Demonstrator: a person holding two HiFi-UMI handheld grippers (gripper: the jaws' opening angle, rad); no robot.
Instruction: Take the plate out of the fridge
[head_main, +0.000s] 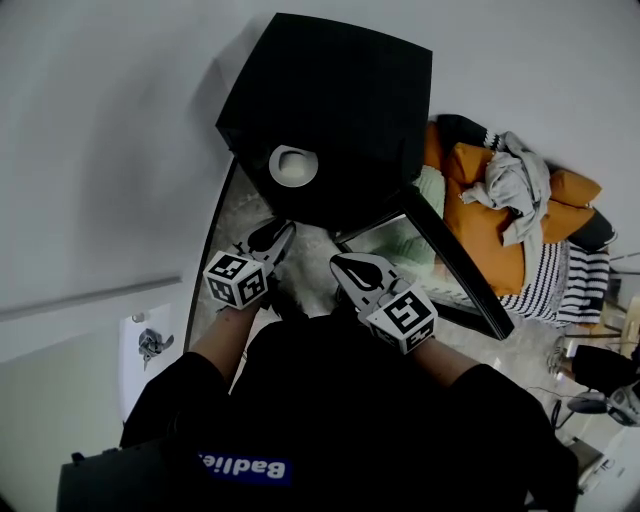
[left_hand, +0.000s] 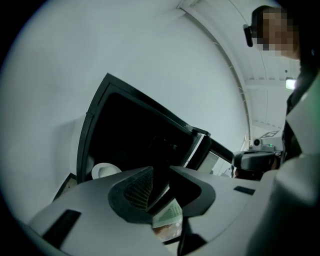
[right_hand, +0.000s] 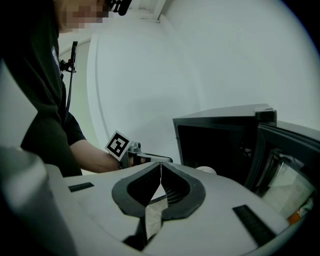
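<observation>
The black mini fridge (head_main: 330, 100) stands open, its door (head_main: 455, 265) swung out to the right. A white plate (head_main: 293, 165) shows in the dark opening, low at the left (left_hand: 105, 171), and just past the right jaws (right_hand: 206, 170). My left gripper (head_main: 283, 232) is held in front of the fridge, short of the plate. Its jaws (left_hand: 161, 170) stand apart with nothing between them. My right gripper (head_main: 340, 262) hovers beside it, nearer the door, with its tips (right_hand: 161, 163) closed together and holding nothing.
The open door's inner shelf (head_main: 400, 245) holds packets. A sofa with orange cushions and heaped clothes (head_main: 500, 215) is on the right beyond the door. A white wall runs along the left and behind the fridge. The speckled floor (head_main: 235, 215) lies under the grippers.
</observation>
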